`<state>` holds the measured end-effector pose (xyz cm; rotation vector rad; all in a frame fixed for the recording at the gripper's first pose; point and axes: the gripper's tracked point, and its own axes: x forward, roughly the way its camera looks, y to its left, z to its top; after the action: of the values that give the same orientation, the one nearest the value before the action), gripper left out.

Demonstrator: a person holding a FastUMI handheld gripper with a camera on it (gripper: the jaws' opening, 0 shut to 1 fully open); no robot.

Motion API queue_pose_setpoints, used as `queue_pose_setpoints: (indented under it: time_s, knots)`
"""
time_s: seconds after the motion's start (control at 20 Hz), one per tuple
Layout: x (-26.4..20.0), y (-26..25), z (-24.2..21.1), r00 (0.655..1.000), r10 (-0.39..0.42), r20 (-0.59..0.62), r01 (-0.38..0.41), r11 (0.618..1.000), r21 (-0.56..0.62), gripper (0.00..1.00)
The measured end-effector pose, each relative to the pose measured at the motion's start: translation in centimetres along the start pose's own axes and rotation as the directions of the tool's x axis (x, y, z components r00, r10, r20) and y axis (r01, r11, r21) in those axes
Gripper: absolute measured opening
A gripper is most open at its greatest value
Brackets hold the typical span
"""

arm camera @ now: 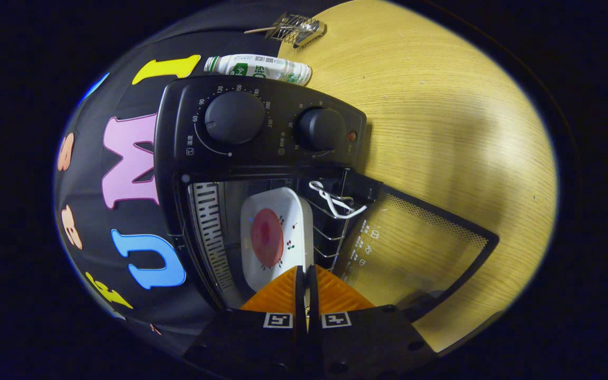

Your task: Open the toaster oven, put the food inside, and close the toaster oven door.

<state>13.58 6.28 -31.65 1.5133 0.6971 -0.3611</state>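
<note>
The toaster oven (pixel 262 174) stands on the wooden table (pixel 441 132), door (pixel 415 248) folded fully open. Dial (pixel 234 117) scale reads 60–230. White plate (pixel 277 237) with food (pixel 267 236) sits inside on the rack. Gripper (pixel 304 272) — fingers nearly together — pinches the plate's near rim. A bottle (pixel 259 67) lies behind.

Cam rides tongs (pixel 304 270), rolled sideways, close up facing open toaster oven (pixel 251 137).
</note>
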Motion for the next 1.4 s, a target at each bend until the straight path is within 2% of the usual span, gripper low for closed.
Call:
queue_pose_setpoints:
  time_s: [0.25,0.45,0.5,0.75,0.85,0.9,1.1,1.25,1.4]
  knots:
    - [1.9,0.8,-0.9,1.0,-0.01,0.024,0.009,1.0,0.025,0.05]
    - [1.3,1.3,-2.1,1.0,0.021,-0.011,-0.021,1.0,-0.012,0.11]
    - [0.7,1.1,-2.5,1.0,0.021,-0.021,-0.022,0.999,-0.034,0.17]
    - [-3.0,0.5,-4.7,0.996,0.026,-0.086,-0.042,0.982,-0.184,0.92]
    - [-4.8,0.2,-5.4,0.994,0.019,-0.105,-0.045,0.966,-0.253,0.93]
    - [-5.8,0.0,-5.9,0.994,0.017,-0.111,-0.05,0.954,-0.296,0.98]
    - [-8.5,-1.4,-5.3,0.994,-0.011,-0.104,-0.041,0.874,-0.484,0.98]
    - [-9.6,-2.2,-5.0,0.994,-0.038,-0.104,-0.036,0.776,-0.629,0.99]
    - [-10.6,-2.2,-4.8,0.995,-0.041,-0.091,-0.042,0.654,-0.755,0.99]
